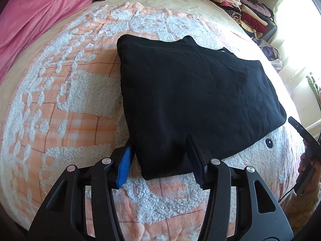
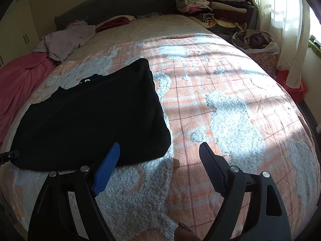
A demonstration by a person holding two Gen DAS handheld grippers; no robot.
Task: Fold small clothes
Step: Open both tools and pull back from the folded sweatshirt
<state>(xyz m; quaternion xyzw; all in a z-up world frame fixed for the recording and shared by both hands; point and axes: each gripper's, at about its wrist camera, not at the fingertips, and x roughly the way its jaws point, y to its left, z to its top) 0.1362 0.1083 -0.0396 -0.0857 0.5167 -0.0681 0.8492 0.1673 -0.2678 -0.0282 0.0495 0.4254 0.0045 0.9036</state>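
A folded black garment (image 1: 190, 92) lies flat on the orange-and-white fleecy blanket (image 1: 70, 100) that covers the bed. My left gripper (image 1: 160, 139) straddles its near corner: the blue-padded finger (image 1: 125, 164) stands beside the left edge and the other finger rests at the cloth, with the jaws parted and no pinch visible. In the right wrist view the black garment (image 2: 90, 116) sits to the left. My right gripper (image 2: 159, 144) hovers wide open over the blanket (image 2: 220, 110) at the garment's near right corner, holding nothing. Each gripper shows at the edge of the other's view.
A pink sheet (image 1: 30, 20) lies bunched at the bed's left side, with a crumpled lilac garment (image 2: 66, 38) near the headboard. Stacked folded clothes (image 2: 210, 6) stand at the far right corner. A laundry basket (image 2: 256, 42), a red box (image 2: 295, 86) and a curtain stand right of the bed.
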